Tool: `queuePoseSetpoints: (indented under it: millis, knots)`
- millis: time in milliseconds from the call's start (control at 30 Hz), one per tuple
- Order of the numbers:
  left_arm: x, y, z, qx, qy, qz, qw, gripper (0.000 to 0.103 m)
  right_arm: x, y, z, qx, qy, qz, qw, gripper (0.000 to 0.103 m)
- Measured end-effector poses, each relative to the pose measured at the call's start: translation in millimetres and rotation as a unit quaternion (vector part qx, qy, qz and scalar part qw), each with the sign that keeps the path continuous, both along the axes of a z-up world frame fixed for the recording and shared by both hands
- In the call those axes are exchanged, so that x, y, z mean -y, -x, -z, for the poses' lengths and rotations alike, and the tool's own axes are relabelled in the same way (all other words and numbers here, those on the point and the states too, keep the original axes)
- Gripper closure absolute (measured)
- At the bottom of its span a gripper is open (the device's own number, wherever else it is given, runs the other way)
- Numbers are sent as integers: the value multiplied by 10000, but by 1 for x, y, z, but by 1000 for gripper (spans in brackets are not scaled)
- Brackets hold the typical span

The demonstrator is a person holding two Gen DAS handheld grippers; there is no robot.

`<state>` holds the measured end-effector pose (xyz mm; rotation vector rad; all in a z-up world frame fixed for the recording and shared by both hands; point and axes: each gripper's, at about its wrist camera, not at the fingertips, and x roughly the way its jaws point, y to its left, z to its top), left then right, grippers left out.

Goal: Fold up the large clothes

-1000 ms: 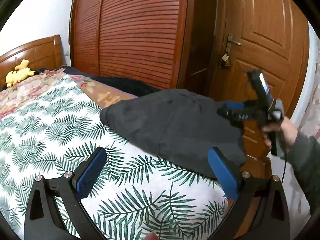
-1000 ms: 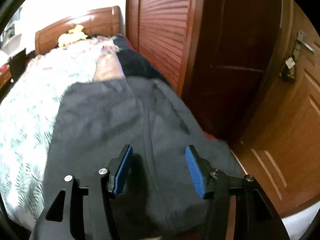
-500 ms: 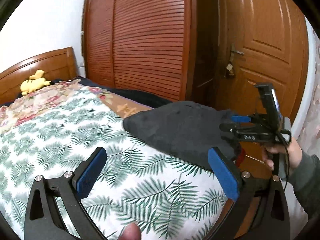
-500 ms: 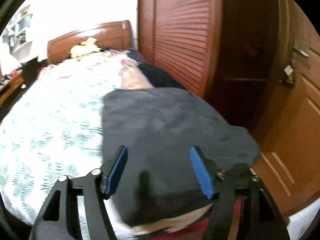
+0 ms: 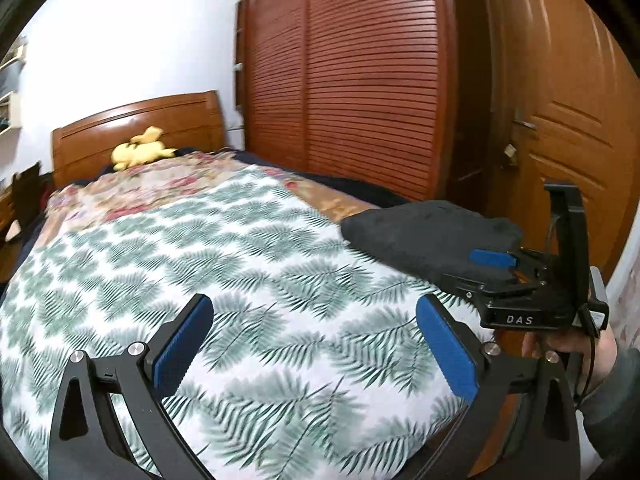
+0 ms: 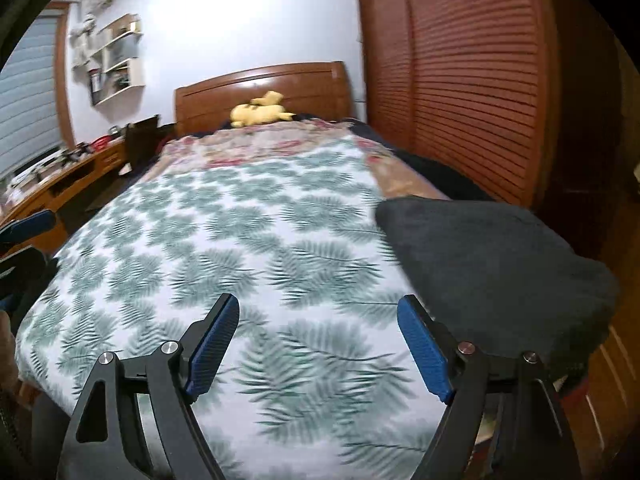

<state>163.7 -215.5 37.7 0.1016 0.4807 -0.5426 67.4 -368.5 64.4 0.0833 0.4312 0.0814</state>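
Your right tool is spreading its jaws, nothing lying between the blue pads, only the leaf-print bedspread beneath them. Your left tool is standing wide open too, gripping nothing, hanging over the same bedspread near the foot of the bed. The dark grey garment is sitting folded into a compact bundle at the bed's corner nearest the slatted wardrobe, lying just right of your right tool's right-hand finger and apart from it. In the left wrist view, you are holding the right tool with your hand at the bed's edge, its blue pad showing in front of the garment; whether it is touching the cloth there I cannot tell. A yellow plush toy is resting against the wooden headboard at the far end. A wooden door is standing beyond the garment.
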Motion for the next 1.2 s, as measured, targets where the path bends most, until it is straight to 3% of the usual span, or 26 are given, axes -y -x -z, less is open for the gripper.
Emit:
queuePoseSetpoints:
  millis: [200,667,833,1200]
  knots:
    - [-53,24,5,2,-7,-513,9987,2,-45,20,1,173,-2,-398,9991,20]
    - [-152,103,3,100,2,-1574,9875,2,-99,64,17,438,-14,-1038,9936,20]
    - [-176,119,9,84,94,-1788,9838,2,-123,66,27,446,-53,-1233,9913,12]
    - [-207,139,33,73,63,-2167,9762,2,-152,71,44,408,40,-1312,9905,12]
